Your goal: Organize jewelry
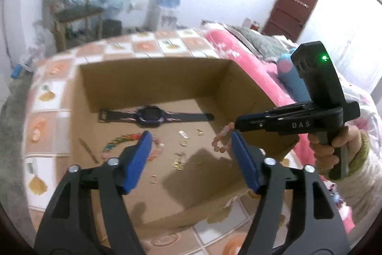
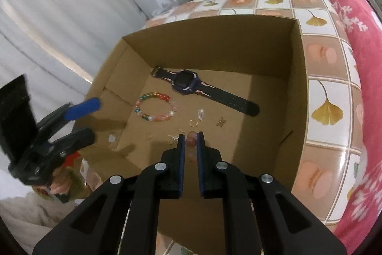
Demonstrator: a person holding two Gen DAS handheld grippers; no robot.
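My right gripper [image 2: 190, 143] has its blue pads pinched on a pink bead bracelet [image 1: 223, 139] that hangs above the floor of the cardboard box [image 2: 299, 78], while my left gripper [image 1: 191, 154] hovers with its fingers spread wide and empty over the near edge. I judge I'm mid-placement: next I need to lower and release it on bare cardboard, short of the small gold earrings [image 2: 193, 122], the rainbow bracelet [image 2: 155, 106] and, farthest back, the watch [image 2: 186, 84].
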